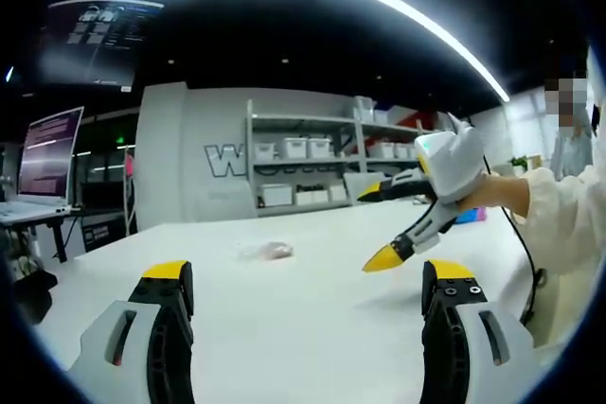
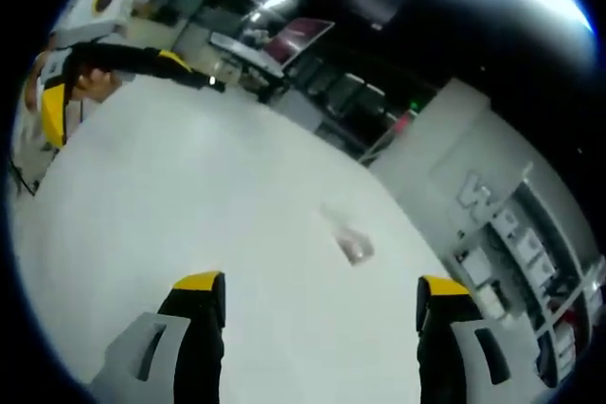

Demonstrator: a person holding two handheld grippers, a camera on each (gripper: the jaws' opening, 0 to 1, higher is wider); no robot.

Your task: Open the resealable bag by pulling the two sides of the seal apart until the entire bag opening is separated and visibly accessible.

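Overhead, both tools wide-jawed, well apart from bag.

Left tool: jaws spread wide apart, yellow tips raised above the white surface, nothing between them. Resealable bag: clear, lying flat on the surface ahead of the jaws, untouched. Right tool: enters from the right, held by a white-sleeved arm, jaws parted, well apart from the bag. Background: shelving with white bins; a lit monitor at left.
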